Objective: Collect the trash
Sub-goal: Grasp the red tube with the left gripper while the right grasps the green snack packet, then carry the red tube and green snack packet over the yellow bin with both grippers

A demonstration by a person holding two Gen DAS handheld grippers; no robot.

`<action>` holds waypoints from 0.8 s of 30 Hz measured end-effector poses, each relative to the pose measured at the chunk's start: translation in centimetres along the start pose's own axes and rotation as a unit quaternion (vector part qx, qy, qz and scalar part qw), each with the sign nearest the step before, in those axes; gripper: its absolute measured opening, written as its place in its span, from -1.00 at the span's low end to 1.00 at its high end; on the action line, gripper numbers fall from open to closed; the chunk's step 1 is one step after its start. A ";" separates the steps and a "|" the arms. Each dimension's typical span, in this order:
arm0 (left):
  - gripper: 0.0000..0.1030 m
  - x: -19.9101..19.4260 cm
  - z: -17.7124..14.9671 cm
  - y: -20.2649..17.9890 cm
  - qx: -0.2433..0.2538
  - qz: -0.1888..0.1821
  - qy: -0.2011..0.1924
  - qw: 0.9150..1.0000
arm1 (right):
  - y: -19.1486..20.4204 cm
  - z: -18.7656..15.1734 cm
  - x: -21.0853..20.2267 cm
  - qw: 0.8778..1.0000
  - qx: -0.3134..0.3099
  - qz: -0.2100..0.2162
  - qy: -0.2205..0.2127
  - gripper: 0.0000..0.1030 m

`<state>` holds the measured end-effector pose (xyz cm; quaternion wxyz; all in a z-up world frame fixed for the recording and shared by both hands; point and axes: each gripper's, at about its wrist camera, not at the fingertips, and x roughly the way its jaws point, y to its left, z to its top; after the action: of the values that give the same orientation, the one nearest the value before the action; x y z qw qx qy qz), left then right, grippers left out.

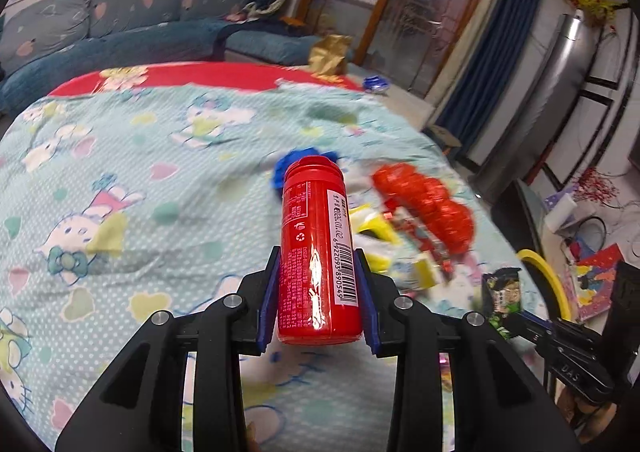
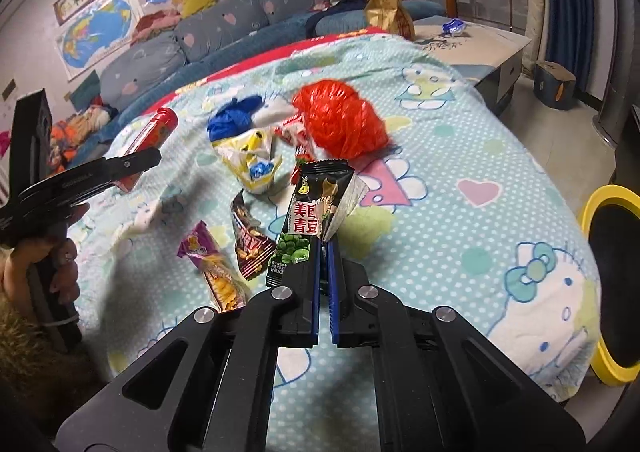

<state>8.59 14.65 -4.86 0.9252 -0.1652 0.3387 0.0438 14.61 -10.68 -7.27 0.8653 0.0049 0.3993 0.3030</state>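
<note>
My left gripper is shut on a red plastic bottle, its blue pads pressing both sides, and holds it above the Hello Kitty cloth. In the right wrist view the same bottle shows at the left. My right gripper is shut on the edge of a black-and-green pea snack wrapper, which stands up from its jaws. On the cloth lie a red plastic bag, a blue bag, a yellow-white wrapper, a purple snack pack and a dark wrapper.
A yellow-rimmed black bin stands off the cloth's right edge. Beyond the cloth are a blue sofa, a gold bag and a low grey table. A hand grips the left tool.
</note>
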 end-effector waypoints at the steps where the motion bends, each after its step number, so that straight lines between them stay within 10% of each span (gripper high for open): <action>1: -0.36 0.0 0.0 -0.4 0.004 -0.003 -0.001 1.000 | -0.2 0.1 -0.4 1.000 0.002 -0.001 -0.004 -0.97; 24: -0.36 -1.2 -0.2 -9.3 0.082 -0.071 -0.006 0.994 | -3.2 1.0 -6.8 0.996 0.036 -0.027 -0.074 -0.97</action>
<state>9.36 5.83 -1.63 0.9384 -0.1120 0.3230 -0.0494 13.56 -16.71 -2.72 0.8996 0.0475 0.3447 0.2638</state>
